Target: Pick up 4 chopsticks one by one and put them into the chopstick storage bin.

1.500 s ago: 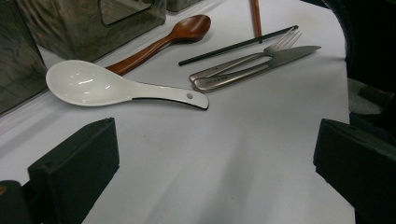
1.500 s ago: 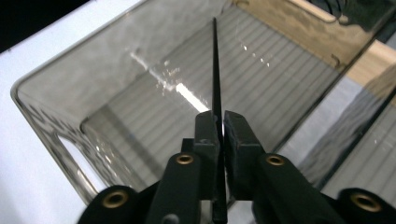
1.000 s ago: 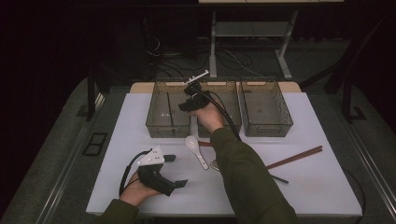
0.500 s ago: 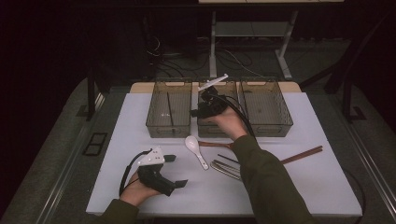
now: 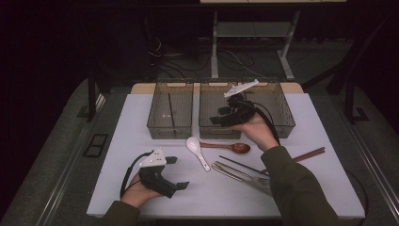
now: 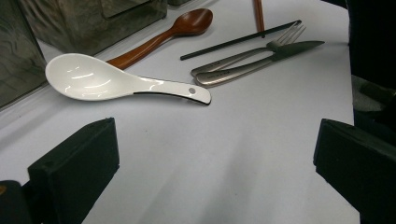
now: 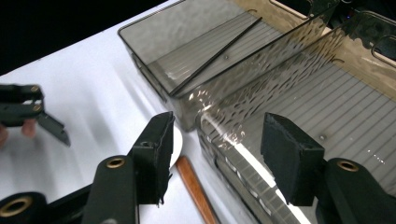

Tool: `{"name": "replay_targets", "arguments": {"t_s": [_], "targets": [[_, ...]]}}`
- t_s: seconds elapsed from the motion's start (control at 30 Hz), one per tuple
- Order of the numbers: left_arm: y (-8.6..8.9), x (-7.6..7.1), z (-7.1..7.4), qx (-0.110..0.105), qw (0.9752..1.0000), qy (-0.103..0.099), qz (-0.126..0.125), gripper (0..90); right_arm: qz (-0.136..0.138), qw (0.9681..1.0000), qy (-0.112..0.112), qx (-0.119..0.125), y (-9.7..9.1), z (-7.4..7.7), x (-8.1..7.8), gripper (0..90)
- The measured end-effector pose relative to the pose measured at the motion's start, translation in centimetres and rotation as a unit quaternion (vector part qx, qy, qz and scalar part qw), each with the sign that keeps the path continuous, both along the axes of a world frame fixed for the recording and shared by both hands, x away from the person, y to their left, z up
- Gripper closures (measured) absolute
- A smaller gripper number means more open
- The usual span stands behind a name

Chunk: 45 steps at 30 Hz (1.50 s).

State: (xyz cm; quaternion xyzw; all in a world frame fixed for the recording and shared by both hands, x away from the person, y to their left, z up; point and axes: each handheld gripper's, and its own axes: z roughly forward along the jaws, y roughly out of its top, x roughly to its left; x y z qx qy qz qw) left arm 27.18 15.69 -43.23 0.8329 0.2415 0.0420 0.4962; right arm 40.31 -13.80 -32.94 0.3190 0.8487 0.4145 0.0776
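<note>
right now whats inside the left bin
The left bin holds one black chopstick lying lengthwise on its ribbed floor. The smoky walls blur its near corners, so anything small there cannot be made out.

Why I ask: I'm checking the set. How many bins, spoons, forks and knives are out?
Bins: 3
Spoons: 2 (white spoon, wooden spoon)
Fork: 1
Knife: 1
Total: 7
</note>
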Motion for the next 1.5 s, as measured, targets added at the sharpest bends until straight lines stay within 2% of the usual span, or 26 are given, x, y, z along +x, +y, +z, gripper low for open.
{"name": "replay_targets", "arguments": {"t_s": [0.47, 0.6, 0.73, 0.97, 1.2, 1.5], "targets": [[0.0, 0.0, -0.1, 0.004, 1.0000, -0.001, -0.002, 0.0, 0.019, 0.9997, -0.007, 0.015, -4.5, -0.8, -3.3, 42.5], [0.0, 0.0, -0.1, 0.006, 1.0000, -0.003, -0.004, 0.0, 0.020, 0.9995, -0.007, 0.023, -5.8, -1.4, -4.1, 42.6], [0.1, 0.1, -0.1, 0.004, 1.0000, -0.003, -0.005, 0.0, 0.024, 0.9995, -0.009, 0.019, -7.0, -2.2, -4.8, 42.5], [0.0, 0.0, -0.1, 0.003, 1.0000, 0.000, -0.003, 0.0, 0.016, 0.9996, 0.003, 0.024, -9.2, -4.0, -6.0, 41.0], [0.1, -0.1, -0.1, 0.002, 1.0000, -0.001, 0.000, 0.0, 0.009, 0.9997, 0.005, 0.020, -11.2, -5.0, -7.5, 42.3], [0.2, -0.2, -0.1, 0.002, 1.0000, -0.002, 0.001, 0.0, 0.004, 0.9996, 0.012, 0.026, -13.3, -6.2, -8.8, 41.5]]}}
